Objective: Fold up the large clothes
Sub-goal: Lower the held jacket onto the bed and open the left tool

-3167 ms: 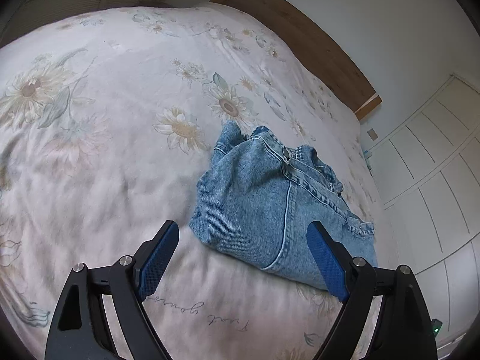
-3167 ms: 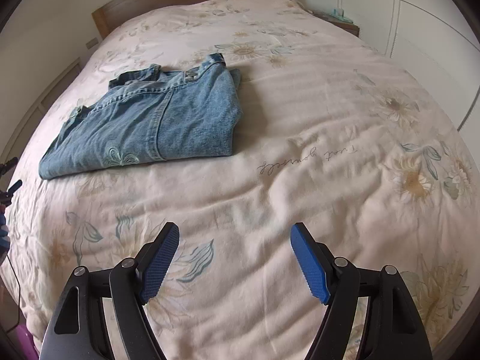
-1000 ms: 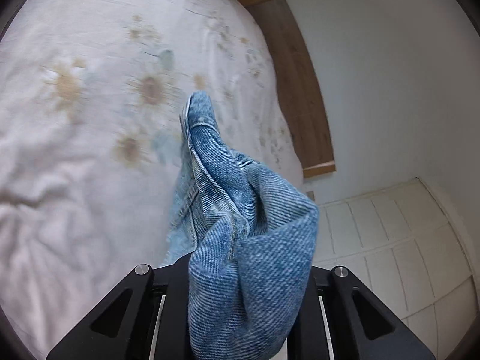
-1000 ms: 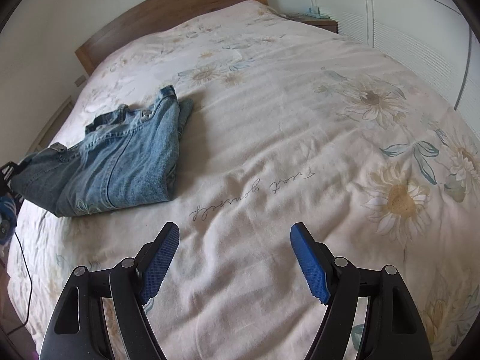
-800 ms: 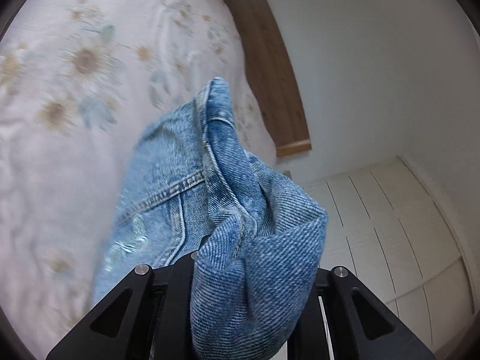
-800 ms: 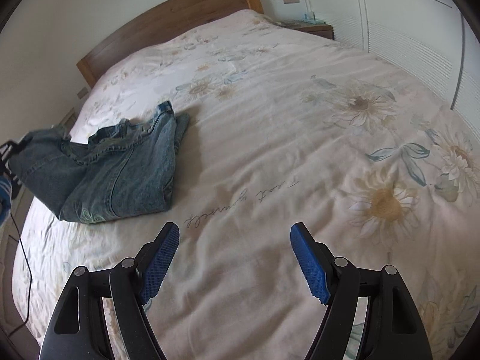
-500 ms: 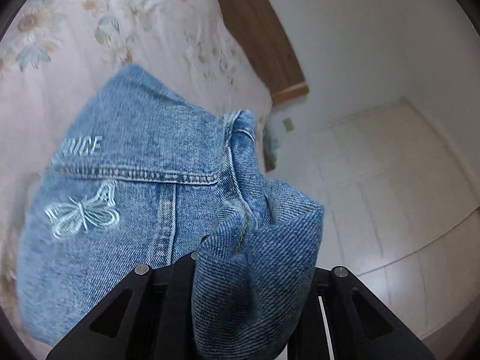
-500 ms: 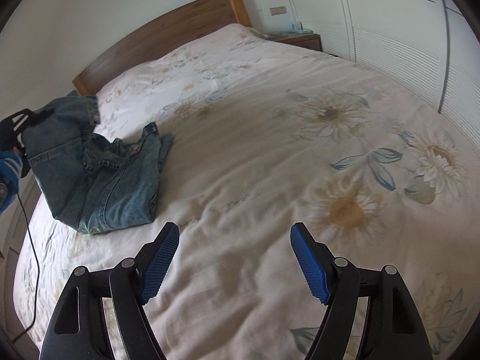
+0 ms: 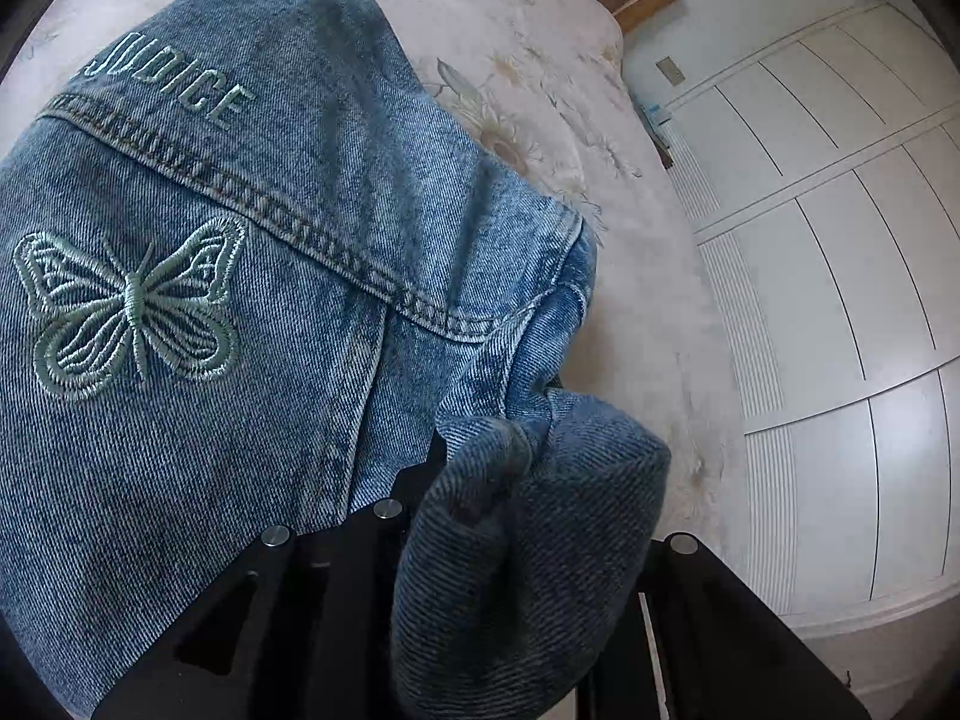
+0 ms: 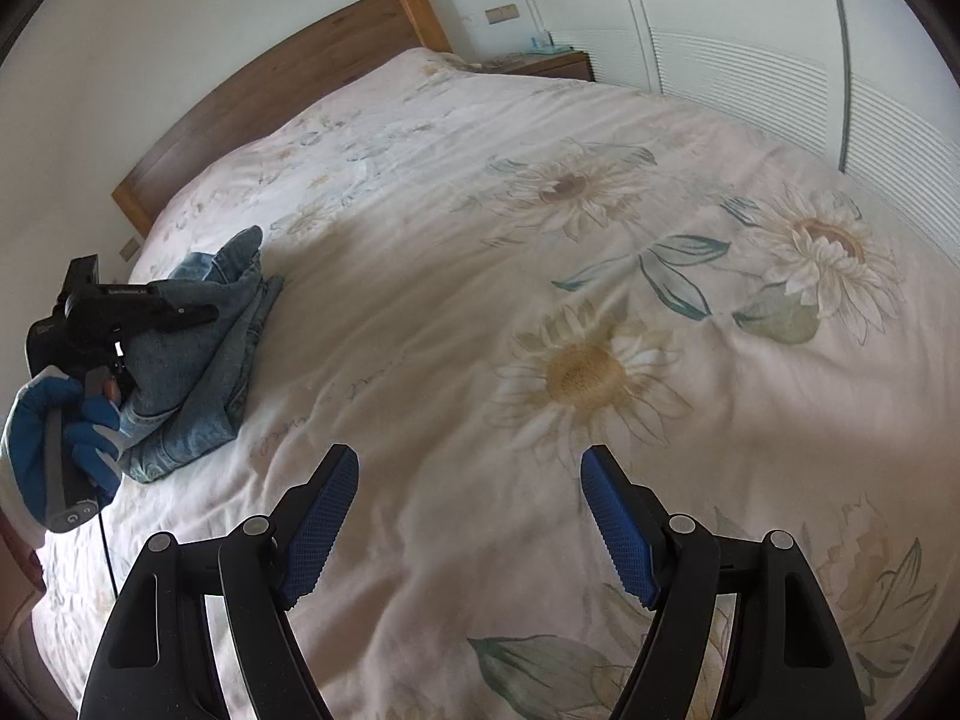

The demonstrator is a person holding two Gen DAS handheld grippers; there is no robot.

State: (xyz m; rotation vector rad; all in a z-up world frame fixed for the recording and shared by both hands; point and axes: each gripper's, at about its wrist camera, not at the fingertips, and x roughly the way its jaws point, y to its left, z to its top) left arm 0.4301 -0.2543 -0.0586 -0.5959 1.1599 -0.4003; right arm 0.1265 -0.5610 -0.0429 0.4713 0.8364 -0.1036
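The left tongs [image 9: 510,456] are clenched on a bunched fold of the denim jacket [image 9: 252,276], which is lifted partly off the bed [image 10: 540,312] near its left edge. The right tongs [image 10: 468,516] stand released and empty above the flowered bedspread, well apart from the jacket. A gloved hand [image 10: 54,438] grips the left tool's handle.

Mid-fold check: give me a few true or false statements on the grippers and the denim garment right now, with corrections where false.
1. The left gripper is shut on the denim garment. True.
2. The right gripper holds a corner of the garment. False: it is open and empty, above the floral bedspread.
3. An embroidered butterfly shows on the denim. True.
4. The garment lies flat and neatly folded on the bed. False: one end is lifted in the left gripper, and the rest is bunched on the bedspread.
5. The garment is red. False: blue denim.
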